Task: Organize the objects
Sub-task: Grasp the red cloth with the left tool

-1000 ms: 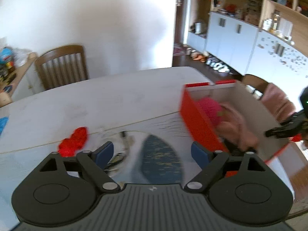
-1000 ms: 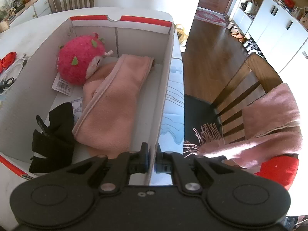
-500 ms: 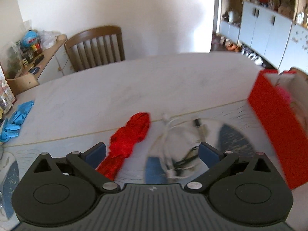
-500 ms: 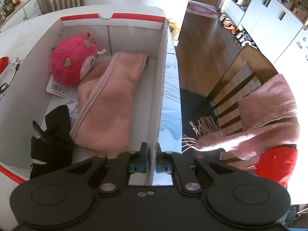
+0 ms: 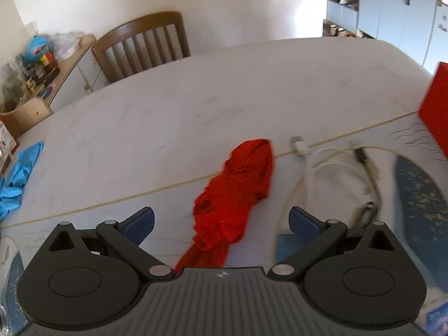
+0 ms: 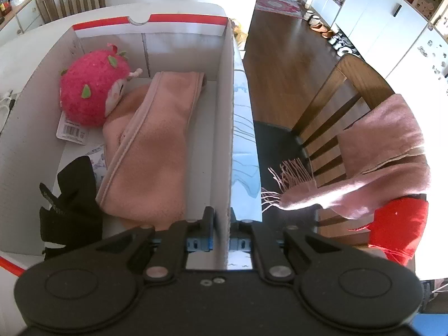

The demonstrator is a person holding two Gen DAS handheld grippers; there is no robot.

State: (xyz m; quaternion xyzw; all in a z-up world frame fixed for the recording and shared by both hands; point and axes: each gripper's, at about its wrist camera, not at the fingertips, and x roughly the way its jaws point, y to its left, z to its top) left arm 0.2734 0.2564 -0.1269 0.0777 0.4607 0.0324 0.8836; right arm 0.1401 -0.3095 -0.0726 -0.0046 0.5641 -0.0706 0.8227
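Bare tabletop [image 5: 173,117] left open beyond the red cloth [image 5: 238,193], white cables [image 5: 330,165] tangled just beside it, red box wall [image 5: 436,112] closing the right edge, box interior [image 6: 201,128] largely filled by pink fleece [image 6: 151,151], plush [image 6: 92,92] and black item [image 6: 70,198], narrow strip left along the wall.

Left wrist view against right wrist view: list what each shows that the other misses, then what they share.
Only the left wrist view: the open left gripper above a red cloth, the blue gloves at the table's edge.

Only the right wrist view: the right gripper shut on the box wall, and inside the box a pink plush toy, a pink fleece and a black item.

Both: the white cables, the table and the box's red outside.
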